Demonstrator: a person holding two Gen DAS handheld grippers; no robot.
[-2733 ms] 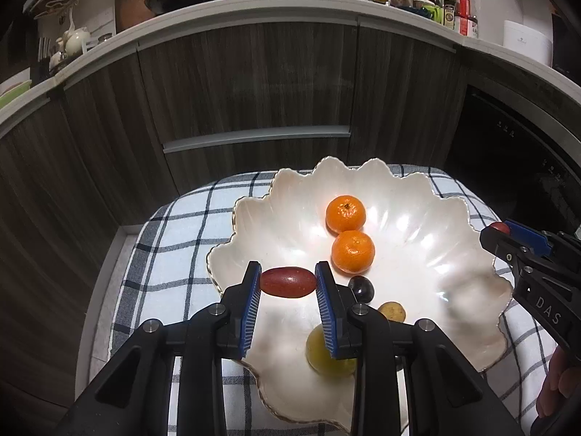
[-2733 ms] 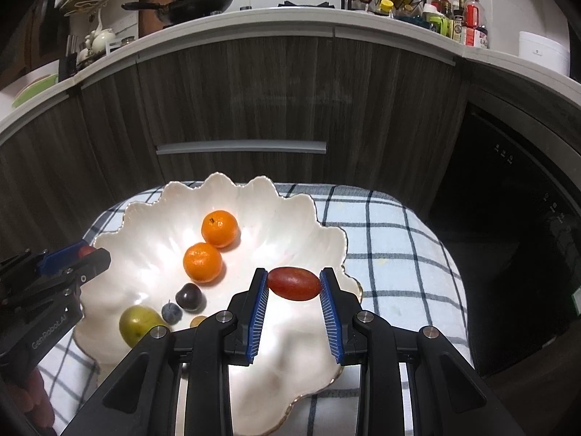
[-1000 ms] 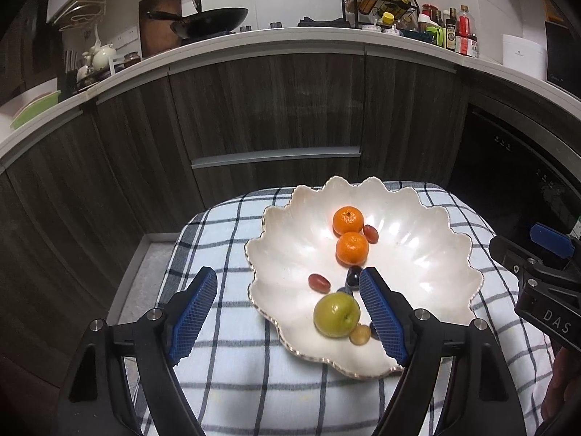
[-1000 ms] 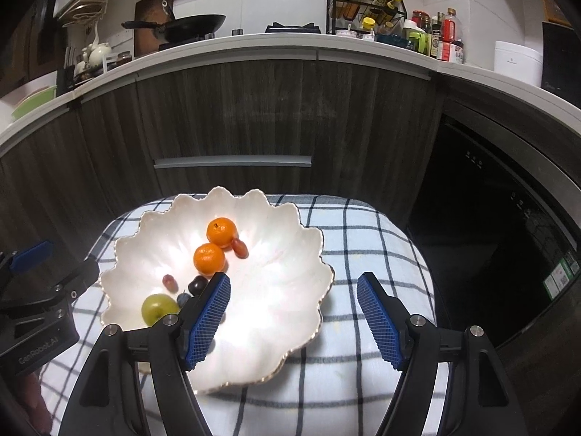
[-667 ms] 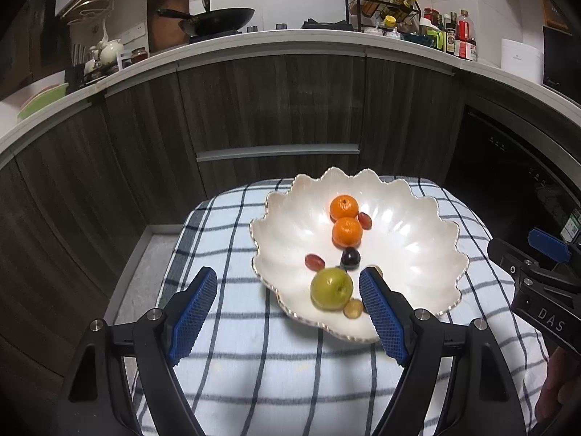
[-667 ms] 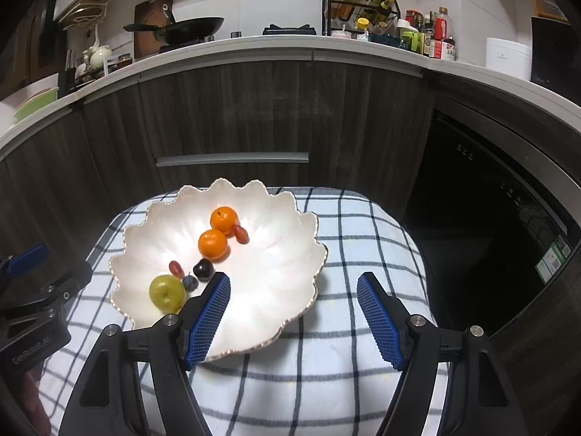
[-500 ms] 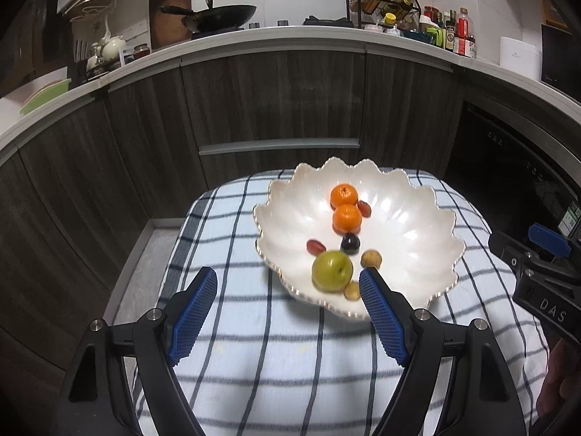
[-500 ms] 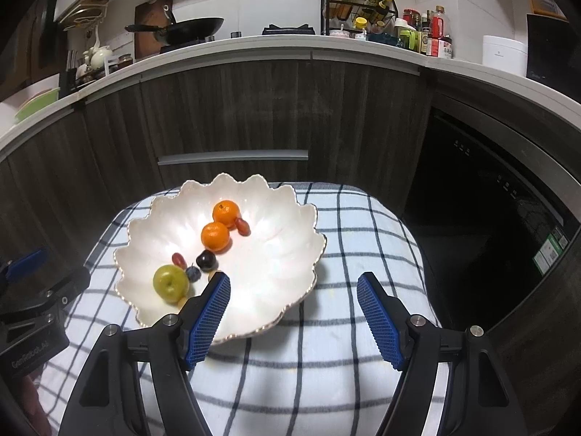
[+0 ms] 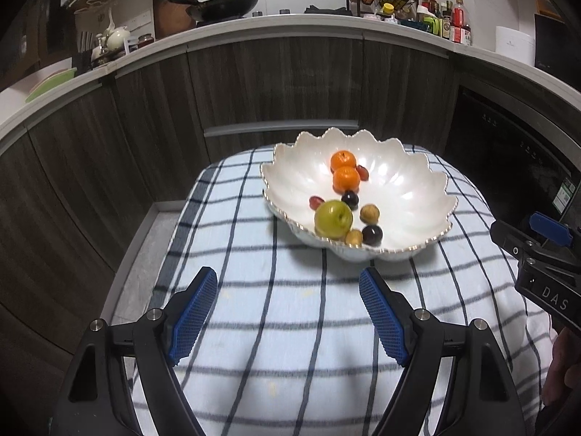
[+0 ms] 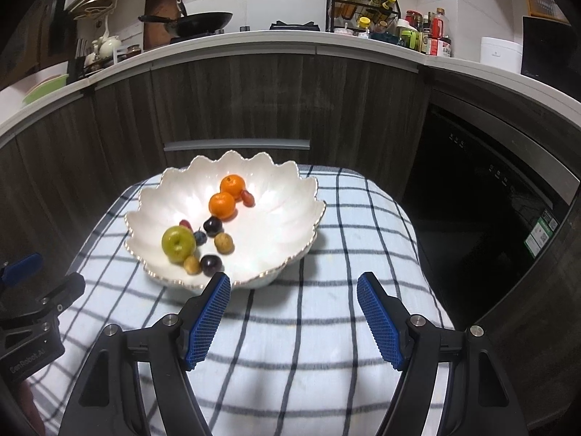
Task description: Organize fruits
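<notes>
Fruits: all sit in the scalloped white bowl [image 10: 290, 225] on the checked cloth [image 10: 326, 327] — two oranges [image 10: 222, 204], a green apple [image 10: 178, 244], dark plums [image 10: 211, 264], small tan fruit [image 10: 223, 242] and red grape tomatoes [image 10: 247, 197], with nothing loose on the cloth that I can see. Your left gripper [image 9: 288, 316] and right gripper [image 10: 293, 318] both hang short of the bowl, jaws wide apart and empty. If you regrip: I'd expect everything to be light and round, so it'll roll; take the oranges and apple across the widest part, pinch the soft, slick-skinned grape tomatoes and plums gently, and stay off the bowl rim, which looks like chip-prone ceramic.
</notes>
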